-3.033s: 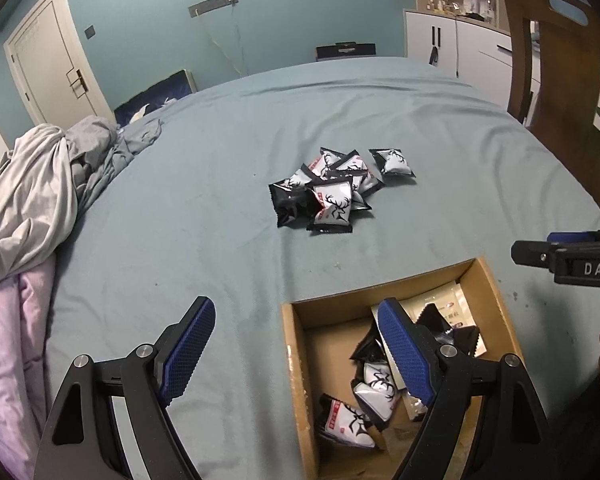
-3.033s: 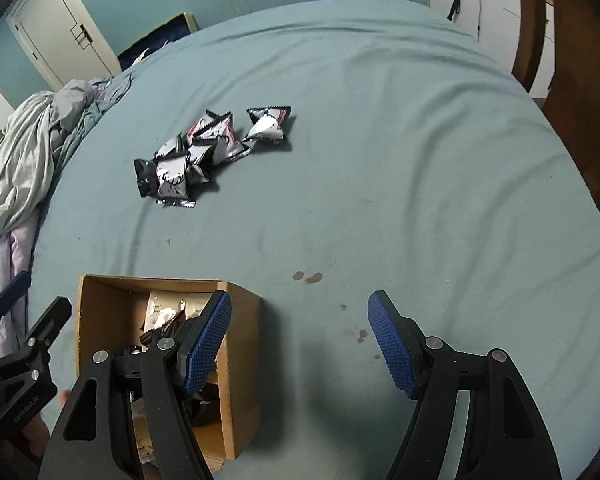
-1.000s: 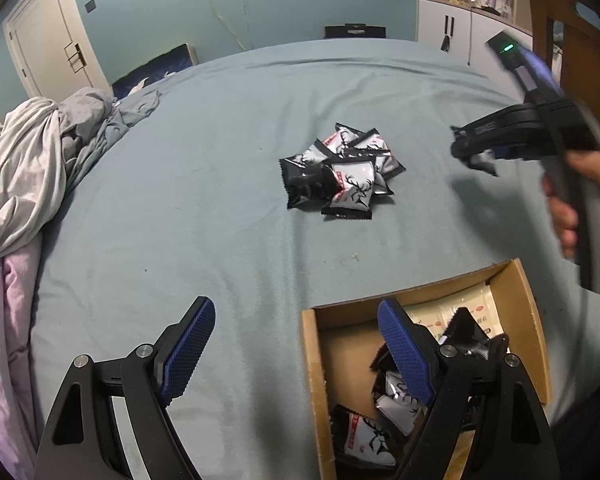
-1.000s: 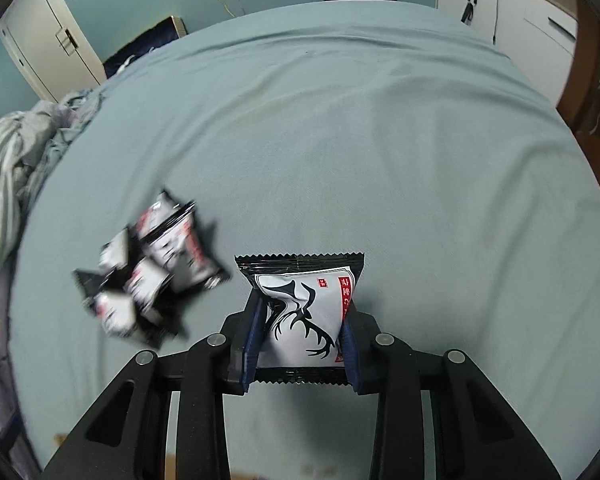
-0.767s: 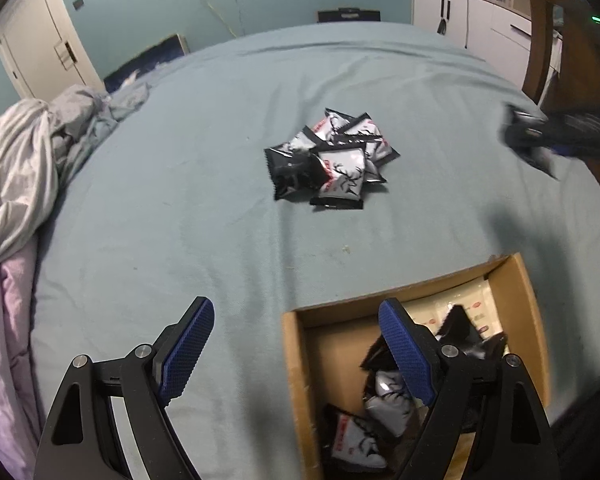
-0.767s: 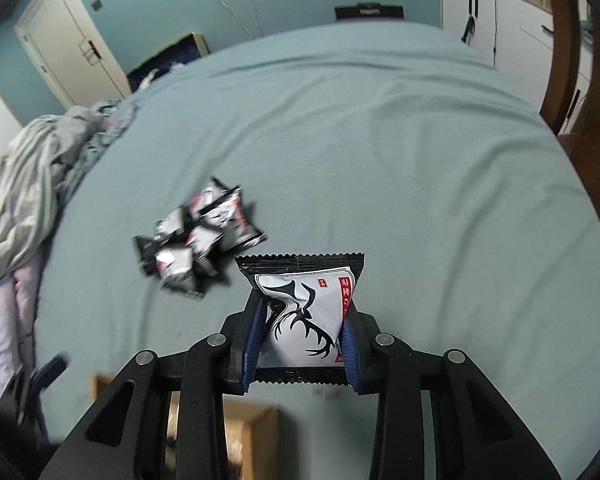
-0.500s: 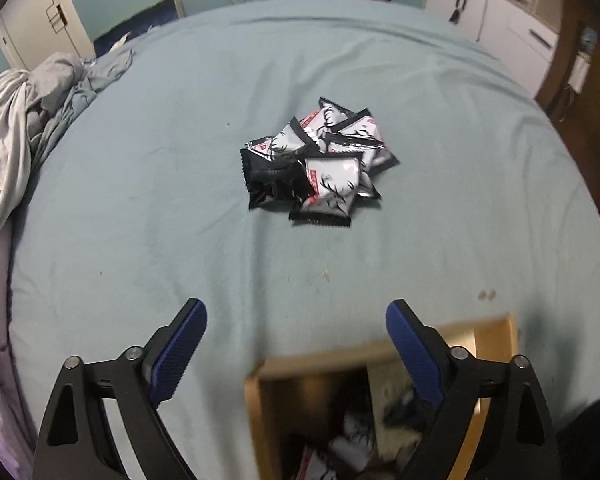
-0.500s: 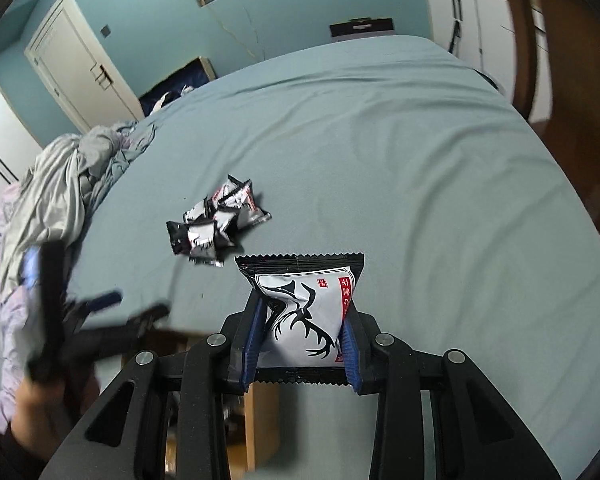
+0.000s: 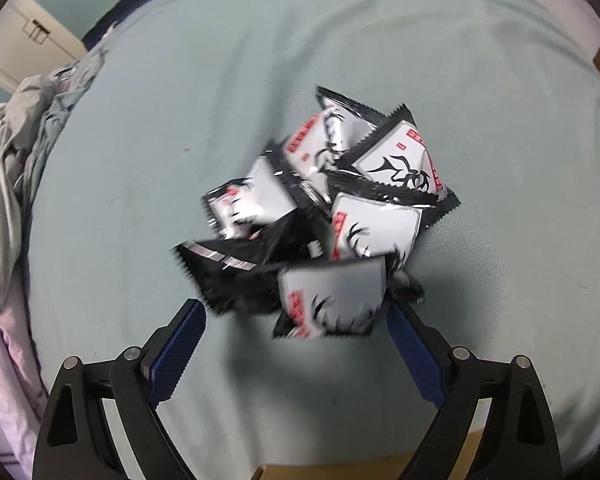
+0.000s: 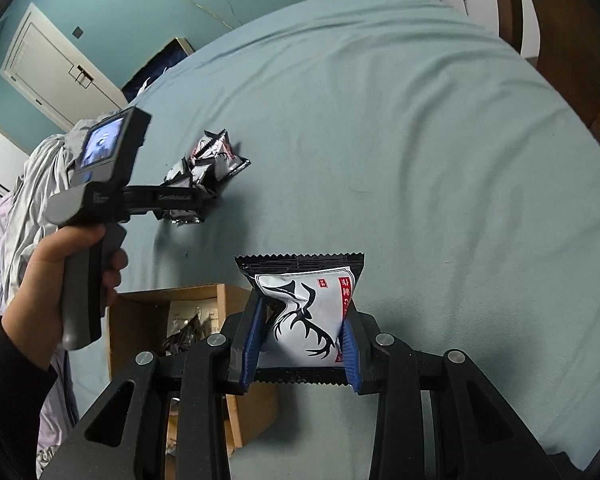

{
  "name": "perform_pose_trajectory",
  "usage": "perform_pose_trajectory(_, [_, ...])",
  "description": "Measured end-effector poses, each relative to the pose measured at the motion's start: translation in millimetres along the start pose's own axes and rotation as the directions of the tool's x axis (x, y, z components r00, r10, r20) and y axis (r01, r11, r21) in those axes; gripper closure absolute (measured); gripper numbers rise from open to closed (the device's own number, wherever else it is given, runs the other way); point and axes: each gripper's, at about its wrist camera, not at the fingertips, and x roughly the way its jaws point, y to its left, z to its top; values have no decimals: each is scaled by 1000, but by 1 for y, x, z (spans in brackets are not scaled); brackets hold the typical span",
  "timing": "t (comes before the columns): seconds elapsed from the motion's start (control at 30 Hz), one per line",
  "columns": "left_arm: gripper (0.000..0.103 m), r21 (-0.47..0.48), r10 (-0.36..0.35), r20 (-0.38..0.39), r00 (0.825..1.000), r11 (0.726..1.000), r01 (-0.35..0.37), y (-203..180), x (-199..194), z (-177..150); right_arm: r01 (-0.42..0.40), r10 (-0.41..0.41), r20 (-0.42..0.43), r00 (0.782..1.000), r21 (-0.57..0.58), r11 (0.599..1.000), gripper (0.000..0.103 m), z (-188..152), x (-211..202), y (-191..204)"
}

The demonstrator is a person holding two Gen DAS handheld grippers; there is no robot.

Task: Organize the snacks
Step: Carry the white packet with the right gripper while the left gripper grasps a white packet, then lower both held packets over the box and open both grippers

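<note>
A pile of several black-and-white snack packets (image 9: 324,208) with antler prints lies on the teal sheet (image 9: 140,160). My left gripper (image 9: 294,316) hangs steeply over the pile's near edge, jaws wide open, and the nearest packet (image 9: 332,300) lies between its fingertips, untouched. In the right wrist view the left gripper (image 10: 196,200) reaches over the pile (image 10: 208,168), held by a hand (image 10: 72,252). My right gripper (image 10: 302,320) is shut on one snack packet (image 10: 304,308), held upright above the sheet just right of an open cardboard box (image 10: 168,308) with packets inside.
A crumpled grey and lilac blanket (image 9: 8,184) lies along the bed's left side. The box's top edge (image 9: 360,472) shows at the bottom of the left wrist view. A white door (image 10: 56,72) and a wooden chair (image 10: 560,40) stand beyond the bed.
My left gripper has moved from above the box forward to the pile and tipped downward. My right gripper, still gripping its packet, has swung back until the box shows beside it.
</note>
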Motion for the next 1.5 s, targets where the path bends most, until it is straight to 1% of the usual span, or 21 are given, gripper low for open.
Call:
perform_pose_trajectory(0.03, [14,7,-2,-21,1000,1000,2,-3,6,3,-6,6,-5,1000,6,1000,71,0,0,-1])
perform_pose_trajectory(0.07, [26,6,-6,-33,999,1000,6,-4,8,5,-7,8,-9,1000,9,1000,71,2,4,0])
perform_pose_trajectory(0.13, [39,-15,-20,-51,999,1000,20,-6,11,6,-7,7,-13,1000,16,1000,71,3,6,-2])
perform_pose_trajectory(0.17, [56,-20,-28,-47,998,999,28,-7,9,7,-11,11,-19,1000,24,1000,71,3,7,-3])
perform_pose_trajectory(0.2, [58,-23,-28,-40,999,999,27,-7,6,5,-14,14,-25,1000,34,999,71,3,8,-4])
perform_pose_trajectory(0.33, [59,-14,-10,5,1000,1000,10,-9,-16,-6,11,-10,-27,1000,51,999,71,5,9,-9])
perform_pose_trajectory(0.5, [59,1,-27,88,996,1000,27,-7,-65,-36,28,-28,-5,1000,40,999,71,9,7,-5])
perform_pose_trajectory(0.6, [59,27,-30,131,991,999,27,-8,-98,-61,21,-22,15,1000,31,999,71,6,1,0])
perform_pose_trajectory(0.7, [59,53,-59,190,980,997,49,-8,-129,-92,7,-9,41,999,44,999,71,1,-7,-1])
perform_pose_trajectory(0.8, [59,67,-99,218,971,994,86,3,-143,-122,5,-6,42,999,32,999,71,-7,-8,2])
perform_pose_trajectory(0.83, [59,66,-109,223,969,993,97,6,-146,-139,9,-10,41,999,23,1000,71,-8,-8,3])
perform_pose_trajectory(0.9, [59,71,-122,232,965,992,108,8,-148,-160,25,-25,43,999,2,1000,71,-9,-7,7])
perform_pose_trajectory(0.93, [59,79,-122,243,962,991,106,8,-148,-175,28,-27,42,999,-11,1000,71,-10,-8,10])
perform_pose_trajectory(1.0, [59,90,-118,272,955,991,97,12,-147,-190,29,-28,41,999,-27,999,71,-11,-10,12])
perform_pose_trajectory(1.07, [59,104,-127,315,940,990,99,12,-146,-205,39,-38,41,998,-45,998,71,-13,-9,15])
perform_pose_trajectory(1.1, [58,107,-143,321,936,988,114,12,-142,-209,42,-40,40,998,-50,998,71,-12,-9,16])
perform_pose_trajectory(1.17, [58,101,-185,313,931,982,161,13,-131,-212,41,-39,37,999,-54,998,71,-13,-9,17])
perform_pose_trajectory(1.23, [58,74,-204,307,930,979,190,18,-122,-211,28,-26,25,999,-56,998,71,-12,-7,18])
perform_pose_trajectory(1.3, [58,52,-209,295,933,978,202,20,-115,-209,21,-20,24,1000,-62,998,71,-12,-7,19])
perform_pose_trajectory(1.4, [57,25,-223,277,935,974,225,23,-111,-211,-23,25,33,999,-74,997,71,-10,-10,21])
perform_pose_trajectory(1.5, [55,18,-216,293,931,975,220,24,-112,-213,-28,31,35,999,-93,995,71,-12,-8,24])
